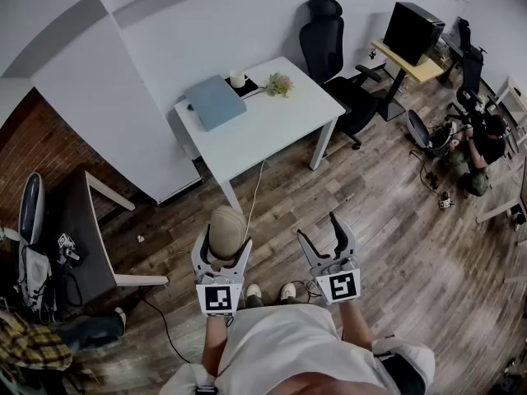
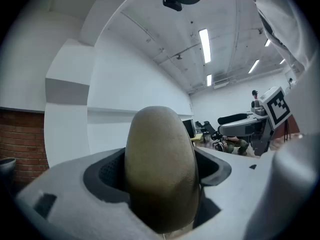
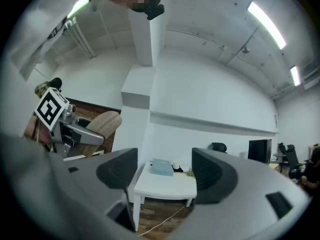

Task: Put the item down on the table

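Note:
A tan, egg-shaped item (image 1: 226, 223) stands upright between the jaws of my left gripper (image 1: 223, 241), which is shut on it. In the left gripper view the item (image 2: 160, 164) fills the gap between the dark pads and hides what lies beyond. I hold it in the air over the wooden floor, short of the white table (image 1: 272, 130). My right gripper (image 1: 319, 229) hangs beside it, open with nothing between its fingers; through its jaws (image 3: 165, 176) I see the white table (image 3: 167, 185) and, at the left, the held item (image 3: 102, 126).
On the white table lie a blue flat box (image 1: 215, 101), a small white cup (image 1: 237, 79) and a little plant (image 1: 279, 84). A black office chair (image 1: 333, 56) stands to its right. A person (image 1: 482, 151) crouches at the far right. A dark table (image 1: 78, 237) stands at the left.

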A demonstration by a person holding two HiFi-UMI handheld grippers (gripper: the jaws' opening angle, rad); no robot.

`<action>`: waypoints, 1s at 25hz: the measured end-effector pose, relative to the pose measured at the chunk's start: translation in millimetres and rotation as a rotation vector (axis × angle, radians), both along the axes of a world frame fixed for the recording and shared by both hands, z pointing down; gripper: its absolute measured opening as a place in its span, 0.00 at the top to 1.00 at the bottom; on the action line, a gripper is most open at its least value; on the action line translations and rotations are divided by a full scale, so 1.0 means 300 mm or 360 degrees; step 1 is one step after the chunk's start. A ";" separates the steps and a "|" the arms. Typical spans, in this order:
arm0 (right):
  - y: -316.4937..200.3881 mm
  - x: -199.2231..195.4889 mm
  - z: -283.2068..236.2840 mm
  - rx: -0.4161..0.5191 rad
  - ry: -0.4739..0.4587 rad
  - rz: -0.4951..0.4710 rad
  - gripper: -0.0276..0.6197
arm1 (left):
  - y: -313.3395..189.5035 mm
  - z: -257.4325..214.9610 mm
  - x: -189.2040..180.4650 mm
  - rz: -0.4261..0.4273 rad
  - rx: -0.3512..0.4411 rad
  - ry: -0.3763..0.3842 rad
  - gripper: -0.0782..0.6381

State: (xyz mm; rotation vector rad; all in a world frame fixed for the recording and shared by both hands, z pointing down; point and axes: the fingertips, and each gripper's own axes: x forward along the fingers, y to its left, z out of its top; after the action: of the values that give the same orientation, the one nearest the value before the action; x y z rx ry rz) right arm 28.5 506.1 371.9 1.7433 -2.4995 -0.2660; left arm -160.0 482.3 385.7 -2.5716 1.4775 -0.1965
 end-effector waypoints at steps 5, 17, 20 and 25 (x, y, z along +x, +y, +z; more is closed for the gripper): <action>-0.003 -0.097 -0.004 0.0008 -0.0083 0.0053 0.43 | -0.004 -0.014 -0.077 0.0080 0.0001 -0.0031 0.33; 0.018 -0.271 0.020 -0.0008 -0.0047 0.0191 0.43 | -0.028 0.027 -0.217 0.0229 -0.0024 0.0024 0.33; -0.004 -0.282 0.028 -0.0017 -0.0030 0.0212 0.43 | -0.056 0.032 -0.229 0.0240 -0.0018 0.0036 0.33; -0.071 -0.300 0.022 -0.0011 -0.0021 0.0213 0.43 | -0.120 0.028 -0.246 0.0251 0.0011 0.0018 0.33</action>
State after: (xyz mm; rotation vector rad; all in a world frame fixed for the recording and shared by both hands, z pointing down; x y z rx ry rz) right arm -61.5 484.6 378.6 1.9052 -2.3753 -0.2366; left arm -233.9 446.2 394.1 -2.6720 1.2685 -0.1555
